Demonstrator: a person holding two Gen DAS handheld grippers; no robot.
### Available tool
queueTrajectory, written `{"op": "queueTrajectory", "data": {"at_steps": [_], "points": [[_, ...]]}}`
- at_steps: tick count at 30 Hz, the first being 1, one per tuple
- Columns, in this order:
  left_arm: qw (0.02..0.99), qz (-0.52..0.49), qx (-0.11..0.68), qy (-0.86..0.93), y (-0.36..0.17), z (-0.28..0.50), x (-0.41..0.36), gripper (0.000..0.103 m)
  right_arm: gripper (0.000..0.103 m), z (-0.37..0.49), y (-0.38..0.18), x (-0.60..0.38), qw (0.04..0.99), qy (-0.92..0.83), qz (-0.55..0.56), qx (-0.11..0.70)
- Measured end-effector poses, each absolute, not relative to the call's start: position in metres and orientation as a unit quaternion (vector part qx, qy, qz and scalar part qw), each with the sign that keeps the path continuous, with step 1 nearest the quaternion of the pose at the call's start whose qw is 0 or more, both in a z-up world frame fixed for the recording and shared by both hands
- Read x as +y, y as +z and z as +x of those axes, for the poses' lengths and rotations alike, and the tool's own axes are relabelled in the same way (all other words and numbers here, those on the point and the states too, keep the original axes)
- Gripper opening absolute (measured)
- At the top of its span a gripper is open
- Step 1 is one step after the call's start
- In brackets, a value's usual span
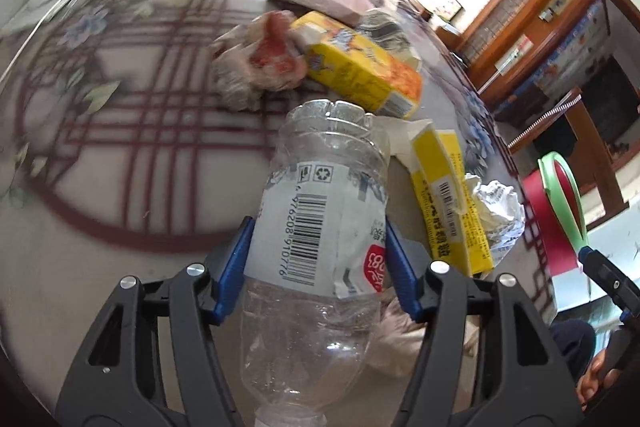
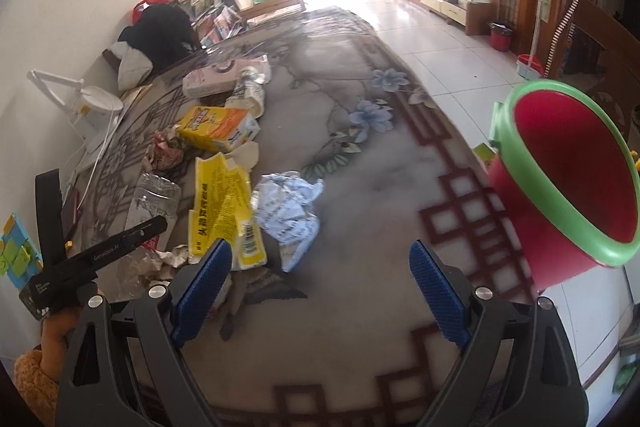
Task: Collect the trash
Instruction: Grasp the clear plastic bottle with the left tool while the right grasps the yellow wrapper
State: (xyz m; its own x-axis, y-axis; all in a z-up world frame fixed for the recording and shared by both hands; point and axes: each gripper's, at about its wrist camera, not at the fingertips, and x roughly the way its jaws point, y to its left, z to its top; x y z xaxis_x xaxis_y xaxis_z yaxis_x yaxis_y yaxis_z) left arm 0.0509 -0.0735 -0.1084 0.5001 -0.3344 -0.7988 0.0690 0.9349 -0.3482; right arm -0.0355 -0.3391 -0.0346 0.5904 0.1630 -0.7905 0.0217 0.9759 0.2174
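A clear plastic bottle (image 1: 320,187) with a white barcode label lies on the patterned table, and my left gripper (image 1: 319,227) is shut on it, its blue pads pressing both sides of the label. The bottle (image 2: 154,195) also shows in the right wrist view at the left. My right gripper (image 2: 320,283) is open over bare tablecloth with nothing between its fingers. A red bin with a green rim (image 2: 560,187) stands tilted at the table's right edge. Beside the bottle lie a flattened yellow box (image 2: 224,207), crumpled paper (image 2: 288,211), a yellow carton (image 2: 216,127) and a crumpled wrapper (image 2: 164,151).
A pink tissue pack (image 2: 212,79) and more wrappers lie farther along the table (image 2: 360,327). A white desk lamp (image 2: 92,103) stands by the wall at the left. Tiled floor runs along the table's right side. A hand (image 1: 600,375) shows at the lower right.
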Motion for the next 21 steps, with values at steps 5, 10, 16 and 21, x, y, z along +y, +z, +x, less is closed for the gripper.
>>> {"op": "queueTrajectory", "data": {"at_steps": [5, 10, 16, 21], "points": [[0.857, -0.141, 0.485, -0.102, -0.107, 0.049, -0.065, 0.059, 0.087, -0.003, -0.031, -0.306, 0.878, 0.088, 0.094, 0.462], [0.863, -0.140, 0.475, -0.096, -0.102, 0.048, -0.060, 0.059, 0.087, 0.027, -0.044, -0.267, 0.860, 0.128, 0.072, 0.488], [0.864, -0.142, 0.475, -0.093, -0.102, 0.048, -0.057, 0.059, 0.070, 0.047, -0.072, -0.237, 0.843, 0.138, 0.043, 0.519], [0.861, -0.150, 0.478, -0.090, -0.104, 0.051, -0.058, 0.059, 0.070, 0.054, -0.089, -0.233, 0.836, 0.116, 0.024, 0.535]]}}
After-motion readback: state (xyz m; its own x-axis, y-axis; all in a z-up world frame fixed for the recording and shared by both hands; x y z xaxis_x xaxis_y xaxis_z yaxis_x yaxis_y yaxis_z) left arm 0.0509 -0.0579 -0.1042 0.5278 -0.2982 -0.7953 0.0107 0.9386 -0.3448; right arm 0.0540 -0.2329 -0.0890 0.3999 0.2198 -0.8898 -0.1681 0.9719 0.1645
